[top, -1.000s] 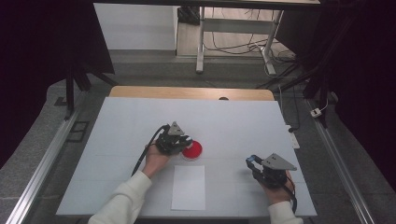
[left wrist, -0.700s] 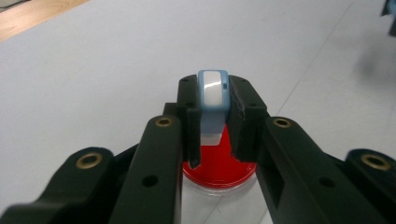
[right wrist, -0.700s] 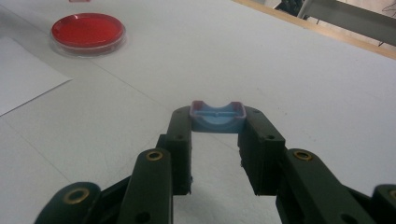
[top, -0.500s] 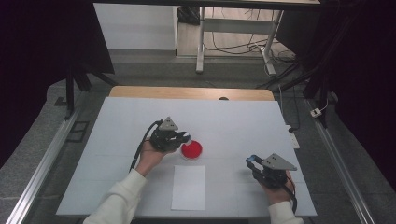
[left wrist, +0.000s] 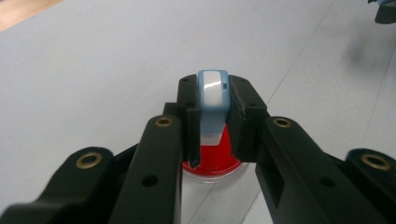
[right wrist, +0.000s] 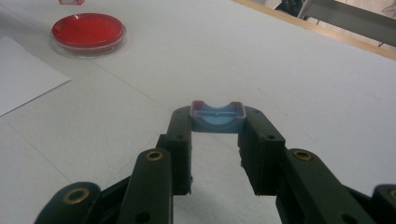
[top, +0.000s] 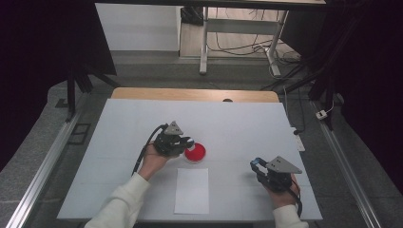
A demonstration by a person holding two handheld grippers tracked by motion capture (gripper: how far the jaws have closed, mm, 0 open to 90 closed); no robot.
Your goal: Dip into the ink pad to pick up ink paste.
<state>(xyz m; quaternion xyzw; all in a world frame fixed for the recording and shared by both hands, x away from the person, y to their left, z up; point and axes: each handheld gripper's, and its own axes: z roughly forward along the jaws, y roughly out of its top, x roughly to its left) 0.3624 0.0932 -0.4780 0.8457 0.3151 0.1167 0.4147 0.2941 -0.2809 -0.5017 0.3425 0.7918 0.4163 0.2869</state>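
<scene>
**Blue-and-white piece held over the red dish, its mate waiting in the other hand**

The left gripper has its jaws closed on a small blue-and-white piece, held upright between the tips. In the left gripper view this piece hangs directly above the red dish, which sits near the middle of the desk, just beyond the far edge of a white sheet of paper. Whether the piece touches the dish or hovers just clear of it I cannot tell.

The right gripper rests toward the desk's near right corner, well apart from the dish. Its jaws grip a small blue tray-like part with a curved notch in its rim, pinched by its two sides.

The step in hand looks like bringing the blue-and-white piece to the dish, either to dip it or to set it down there. The next move probably calls for a steady, vertical descent with the jaws kept closed, so the piece meets the dish squarely without tipping or nudging it across the desk. The right hand likely only has to hold its part level until needed.
</scene>
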